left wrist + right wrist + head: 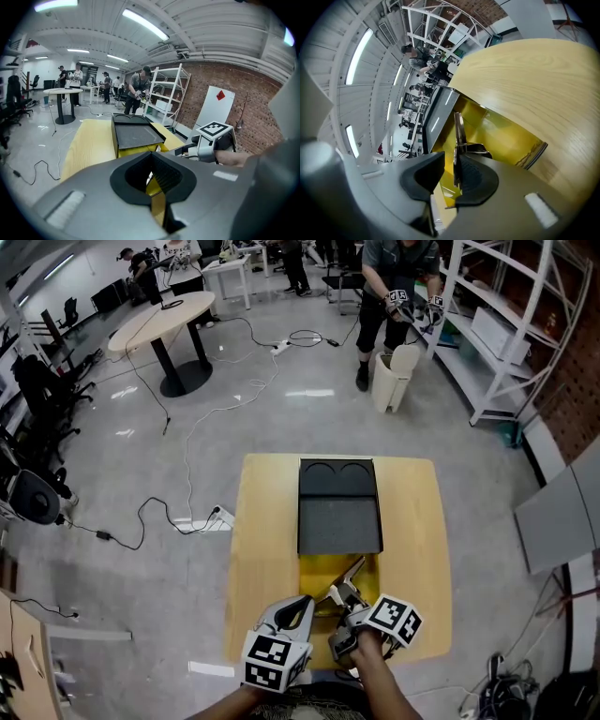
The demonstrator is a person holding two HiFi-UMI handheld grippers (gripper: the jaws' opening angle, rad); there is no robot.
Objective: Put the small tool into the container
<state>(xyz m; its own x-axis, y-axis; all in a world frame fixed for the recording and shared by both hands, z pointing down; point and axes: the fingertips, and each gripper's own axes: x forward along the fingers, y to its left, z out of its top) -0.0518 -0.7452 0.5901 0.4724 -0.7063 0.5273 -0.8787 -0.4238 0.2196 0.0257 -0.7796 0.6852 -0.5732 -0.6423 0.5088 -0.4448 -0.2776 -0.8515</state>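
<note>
Right gripper (pixel 449 166) has its jaws slightly apart, the tool (pixel 458 133) between them against one pad; its long axis points ahead into the yellow container (pixel 504 133), seemingly right beneath; left gripper (pixel 152 176), pressed together and empty, waits just beside.

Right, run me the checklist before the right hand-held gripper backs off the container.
1. Small tool over the container, at its yellow opening: ok.
2. Right hand-held gripper let go: ok, jaws apart, tool against one pad only.
3. Tool lying fully inside: cannot tell.
4. Left hand-held gripper steadying container: ok, shut on its yellow wall.
5. Black cover clear of the opening: ok, it sits over the far half.
</note>
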